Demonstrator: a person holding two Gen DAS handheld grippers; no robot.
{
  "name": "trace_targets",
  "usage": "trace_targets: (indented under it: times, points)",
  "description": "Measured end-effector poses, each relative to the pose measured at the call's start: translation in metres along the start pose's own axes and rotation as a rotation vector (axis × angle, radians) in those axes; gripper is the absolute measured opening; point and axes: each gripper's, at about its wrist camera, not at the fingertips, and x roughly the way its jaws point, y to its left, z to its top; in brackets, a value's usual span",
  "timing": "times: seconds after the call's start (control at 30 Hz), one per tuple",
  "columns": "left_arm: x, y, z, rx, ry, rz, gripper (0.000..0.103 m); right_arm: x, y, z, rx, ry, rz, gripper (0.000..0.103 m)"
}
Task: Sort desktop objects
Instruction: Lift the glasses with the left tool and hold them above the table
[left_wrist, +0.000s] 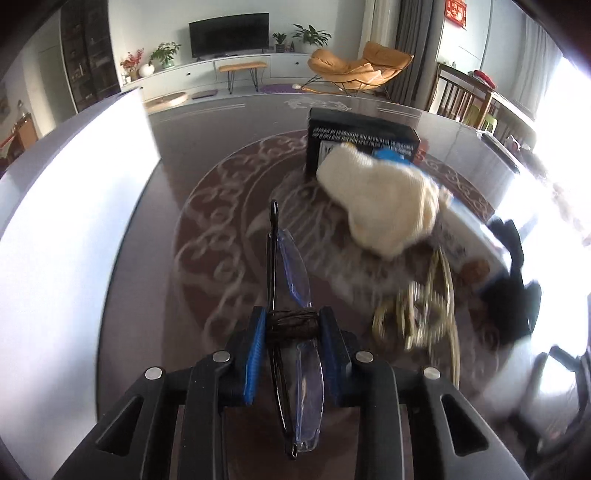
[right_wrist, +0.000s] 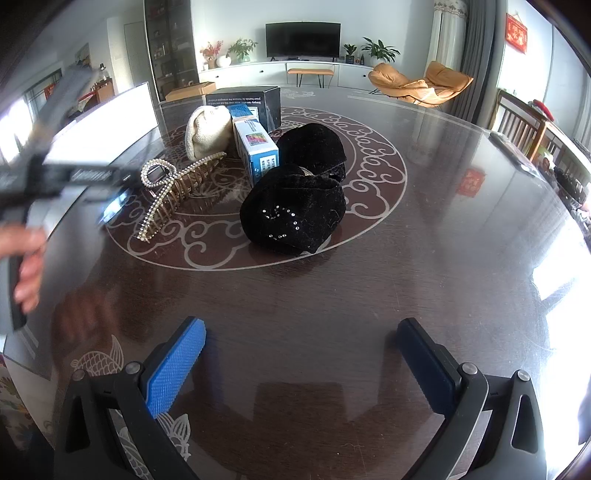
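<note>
My left gripper (left_wrist: 291, 325) is shut on a folded pair of glasses (left_wrist: 291, 266) with clear bluish lenses and dark frames, held above the table. A pearl hair claw (left_wrist: 424, 310) lies to its right, also in the right wrist view (right_wrist: 173, 188). A cream knitted hat (left_wrist: 384, 203) sits beyond, against a black box (left_wrist: 362, 133). My right gripper (right_wrist: 301, 347) is open and empty above the near table. Ahead of it lie a black velvet hat (right_wrist: 295, 206), a blue and white box (right_wrist: 258, 147), the cream hat (right_wrist: 207, 129) and the black box (right_wrist: 243, 99).
A dark round table (right_wrist: 443, 240) with a pale scroll pattern holds everything. A white bin or box (left_wrist: 74, 221) stands at the left, seen also in the right wrist view (right_wrist: 110, 118). The left gripper's body and hand (right_wrist: 29, 258) show at the left edge. Chairs stand at the right.
</note>
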Motion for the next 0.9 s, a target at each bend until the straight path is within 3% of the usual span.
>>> trace_targets:
  times: [0.13, 0.27, 0.33, 0.37, 0.4, 0.5, 0.7, 0.9]
  points:
    - [-0.026, 0.022, -0.04, -0.021, -0.042, -0.007, 0.03, 0.0, 0.0, 0.0, 0.002, 0.0, -0.003, 0.103]
    - [-0.03, 0.027, -0.048, -0.018, -0.062, -0.01, 0.032, -0.001, 0.0, 0.0, 0.006, 0.0, -0.005, 0.103]
    - [-0.029, 0.022, -0.047, -0.001, -0.064, -0.012, 0.046, -0.001, 0.0, 0.0, 0.006, 0.0, -0.007, 0.103]
    - [-0.027, 0.018, -0.047, 0.009, -0.061, 0.005, 0.069, -0.001, -0.001, 0.0, 0.01, 0.0, -0.01, 0.103]
    - [-0.024, 0.015, -0.048, 0.013, -0.046, 0.044, 0.083, -0.002, -0.001, 0.0, 0.015, 0.0, -0.013, 0.103]
    - [-0.025, 0.016, -0.047, -0.005, -0.043, 0.065, 0.084, -0.002, 0.0, -0.001, 0.02, 0.0, -0.018, 0.103]
    - [-0.023, 0.023, -0.045, -0.031, -0.011, 0.073, 0.1, -0.002, 0.0, -0.001, 0.02, 0.0, -0.017, 0.103]
    - [-0.023, 0.023, -0.045, -0.028, -0.01, 0.073, 0.101, -0.003, 0.0, -0.001, 0.027, -0.001, -0.023, 0.103]
